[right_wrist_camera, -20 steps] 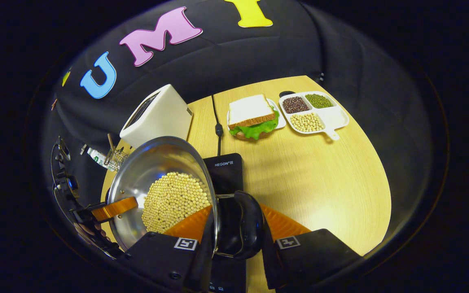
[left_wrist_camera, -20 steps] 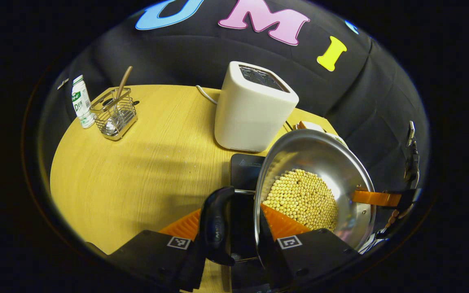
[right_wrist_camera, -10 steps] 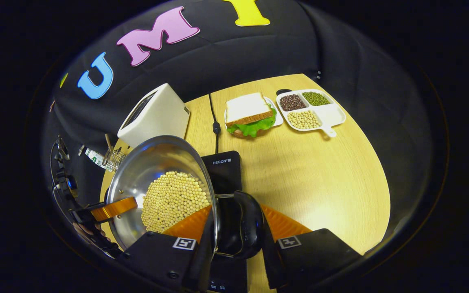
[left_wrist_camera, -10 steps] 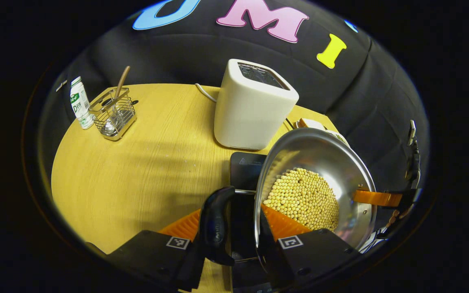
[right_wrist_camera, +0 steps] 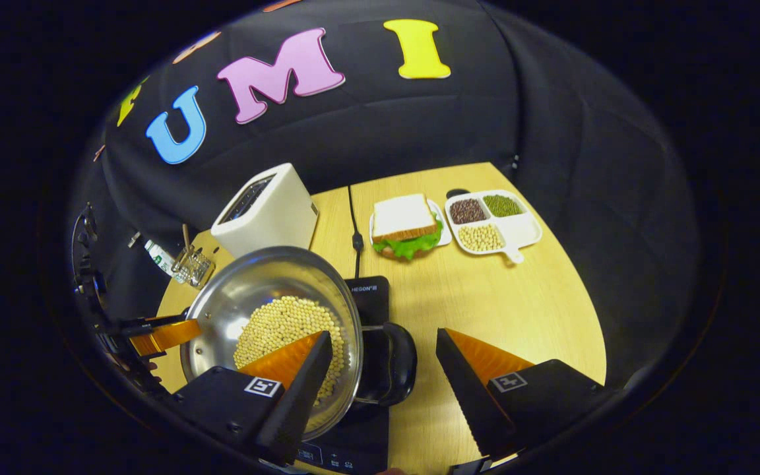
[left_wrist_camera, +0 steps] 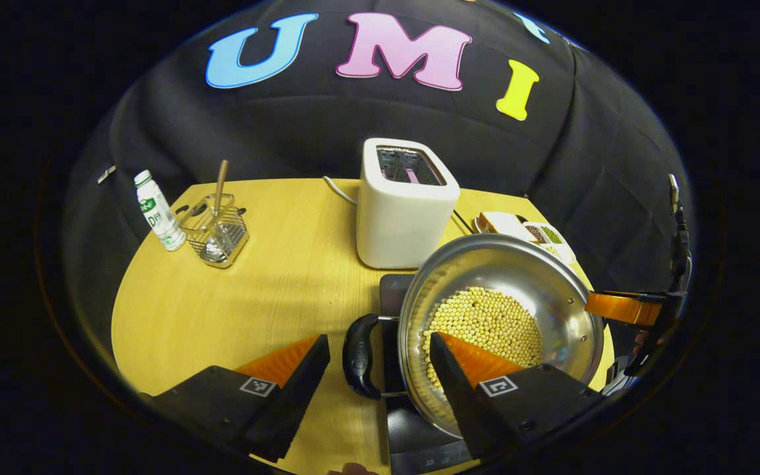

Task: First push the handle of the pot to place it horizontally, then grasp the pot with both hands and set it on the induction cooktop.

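Steel pot (left_wrist_camera: 499, 316) of beans rests on the cooktop (right_wrist_camera: 370, 293), between both spread grippers, left (left_wrist_camera: 380, 369) and right (right_wrist_camera: 383, 369). Placement looks finished; next, withdraw clear of its handles (left_wrist_camera: 359, 356).

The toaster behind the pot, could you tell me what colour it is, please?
Cream white toaster, best in the left gripper view.

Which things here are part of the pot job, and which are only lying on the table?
Part of the job:
pot
pot handle
induction cooktop

Lying about:
toaster
sandwich
divided bean tray
bottle
wire utensil holder
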Available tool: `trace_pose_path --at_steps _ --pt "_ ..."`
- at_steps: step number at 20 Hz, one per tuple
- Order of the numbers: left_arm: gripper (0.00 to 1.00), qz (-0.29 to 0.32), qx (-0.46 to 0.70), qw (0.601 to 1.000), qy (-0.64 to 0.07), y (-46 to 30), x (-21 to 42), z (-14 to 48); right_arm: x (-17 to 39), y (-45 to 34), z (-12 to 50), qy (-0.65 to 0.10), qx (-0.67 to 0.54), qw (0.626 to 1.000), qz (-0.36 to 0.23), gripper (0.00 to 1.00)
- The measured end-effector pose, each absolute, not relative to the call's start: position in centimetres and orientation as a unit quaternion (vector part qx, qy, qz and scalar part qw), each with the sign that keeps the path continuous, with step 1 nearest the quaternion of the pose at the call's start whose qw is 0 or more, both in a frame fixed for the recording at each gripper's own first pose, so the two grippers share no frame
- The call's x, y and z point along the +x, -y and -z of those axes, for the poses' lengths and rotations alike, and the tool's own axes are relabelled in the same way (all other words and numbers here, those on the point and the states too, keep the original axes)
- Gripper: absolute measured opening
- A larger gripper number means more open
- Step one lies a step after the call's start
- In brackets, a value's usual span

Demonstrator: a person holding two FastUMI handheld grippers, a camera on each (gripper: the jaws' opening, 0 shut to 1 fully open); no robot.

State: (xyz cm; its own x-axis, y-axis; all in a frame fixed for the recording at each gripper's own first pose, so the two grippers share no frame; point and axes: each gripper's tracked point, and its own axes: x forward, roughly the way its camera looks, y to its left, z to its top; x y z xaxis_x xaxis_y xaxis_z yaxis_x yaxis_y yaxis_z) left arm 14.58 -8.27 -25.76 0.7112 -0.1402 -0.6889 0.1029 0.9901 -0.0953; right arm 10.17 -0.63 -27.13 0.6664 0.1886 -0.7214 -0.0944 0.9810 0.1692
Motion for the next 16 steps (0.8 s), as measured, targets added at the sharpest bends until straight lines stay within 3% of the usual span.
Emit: trace_pose_path --at_steps 8,16 --pt "0.96 0.042 -0.017 0.975 -0.219 3.6 10.8 14.7 7.8 2.6 15.2 -0.241 0.039 0.969 -0.039 0.99" --pt "0.95 0.042 0.032 0.994 -0.098 -0.2 3.5 5.1 0.7 4.2 5.3 -0.117 0.016 0.993 0.009 0.98"
